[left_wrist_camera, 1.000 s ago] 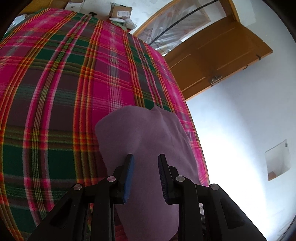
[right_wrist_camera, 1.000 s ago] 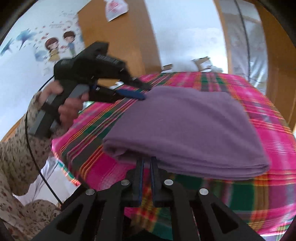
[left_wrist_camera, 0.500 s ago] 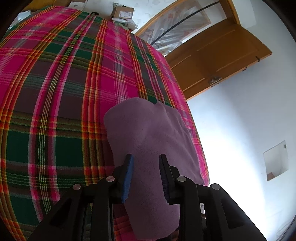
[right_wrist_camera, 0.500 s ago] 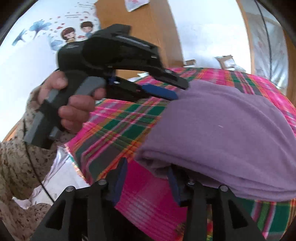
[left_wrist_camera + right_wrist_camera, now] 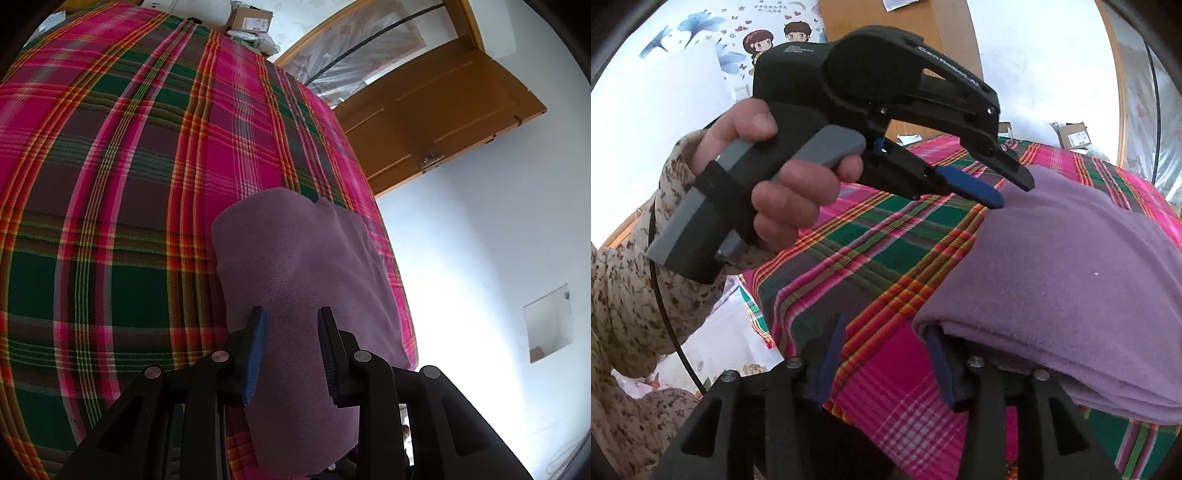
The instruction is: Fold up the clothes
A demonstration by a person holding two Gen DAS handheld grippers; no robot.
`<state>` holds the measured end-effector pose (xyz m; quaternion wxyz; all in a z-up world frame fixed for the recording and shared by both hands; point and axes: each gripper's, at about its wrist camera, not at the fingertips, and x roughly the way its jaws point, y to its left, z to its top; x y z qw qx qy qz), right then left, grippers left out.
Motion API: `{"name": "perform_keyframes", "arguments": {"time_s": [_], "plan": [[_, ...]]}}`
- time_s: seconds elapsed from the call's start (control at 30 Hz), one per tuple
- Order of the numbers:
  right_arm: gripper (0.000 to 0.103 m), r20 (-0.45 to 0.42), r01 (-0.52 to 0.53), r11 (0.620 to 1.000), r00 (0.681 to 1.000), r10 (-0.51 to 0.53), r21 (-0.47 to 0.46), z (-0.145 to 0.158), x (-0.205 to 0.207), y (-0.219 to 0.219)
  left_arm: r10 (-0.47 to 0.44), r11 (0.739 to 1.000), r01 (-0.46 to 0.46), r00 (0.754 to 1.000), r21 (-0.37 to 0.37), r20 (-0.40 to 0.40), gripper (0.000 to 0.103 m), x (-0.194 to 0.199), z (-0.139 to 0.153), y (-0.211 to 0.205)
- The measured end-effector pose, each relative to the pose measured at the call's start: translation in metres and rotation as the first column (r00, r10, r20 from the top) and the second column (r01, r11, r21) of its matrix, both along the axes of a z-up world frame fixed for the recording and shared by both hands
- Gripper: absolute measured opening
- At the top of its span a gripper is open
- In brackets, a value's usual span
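A folded purple cloth (image 5: 295, 266) (image 5: 1071, 266) lies near the edge of a bed with a pink and green plaid cover (image 5: 110, 184) (image 5: 871, 251). My left gripper (image 5: 291, 312) (image 5: 1012, 192) is open, and its tips are at the cloth's far left corner. The cloth shows through the gap, and neither pad presses on it. My right gripper (image 5: 886, 325) sits at the cloth's near left corner, its jaws opening. Its right finger (image 5: 938, 365) is tucked against the cloth's folded edge. Only plaid lies between the jaws.
A hand (image 5: 783, 184) in a flowered sleeve (image 5: 624, 295) holds the left gripper, from which a black cable (image 5: 665, 314) hangs. Cardboard boxes (image 5: 251, 18) (image 5: 1076, 136) stand beyond the bed's far end. A wooden door (image 5: 443, 110) and a white wall are to the right.
The right gripper went from shut at the cloth's front edge to open and slid left to its corner. The left gripper has hardly moved.
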<state>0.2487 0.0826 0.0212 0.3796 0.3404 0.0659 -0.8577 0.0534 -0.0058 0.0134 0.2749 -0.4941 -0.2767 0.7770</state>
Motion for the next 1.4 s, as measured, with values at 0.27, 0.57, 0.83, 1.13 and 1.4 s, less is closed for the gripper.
{"name": "perform_keyframes", "arguments": {"time_s": [0.27, 0.57, 0.83, 1.13, 1.4], "plan": [[0.036, -0.036, 0.008, 0.996, 0.999, -0.011, -0.09, 0.044, 0.01, 0.043, 0.036, 0.999, -0.037, 0.995, -0.004, -0.092, 0.03, -0.004, 0.025, -0.002], [0.01, -0.08, 0.365, 0.93, 0.929, -0.36, 0.051, 0.056, -0.086, 0.107, 0.029, 0.994, -0.034, 0.998, -0.103, -0.05, 0.028, -0.04, 0.009, 0.024], [0.009, 0.013, 0.438, 0.888, 0.896, -0.444, 0.137, 0.019, -0.133, 0.115, 0.048, 0.991, -0.047, 0.999, -0.129, 0.006, 0.027, -0.054, -0.015, 0.021], [0.009, -0.047, 0.444, 0.881, 0.896, -0.443, 0.162, 0.011, -0.12, 0.105, 0.039, 0.985, -0.046, 0.998, -0.167, -0.042, 0.027, -0.047, -0.013, 0.021], [0.009, -0.06, 0.336, 0.941, 0.941, -0.334, 0.044, 0.043, -0.074, 0.097, -0.078, 0.987, 0.057, 0.987, -0.15, -0.137, 0.027, 0.011, 0.019, 0.03]]}}
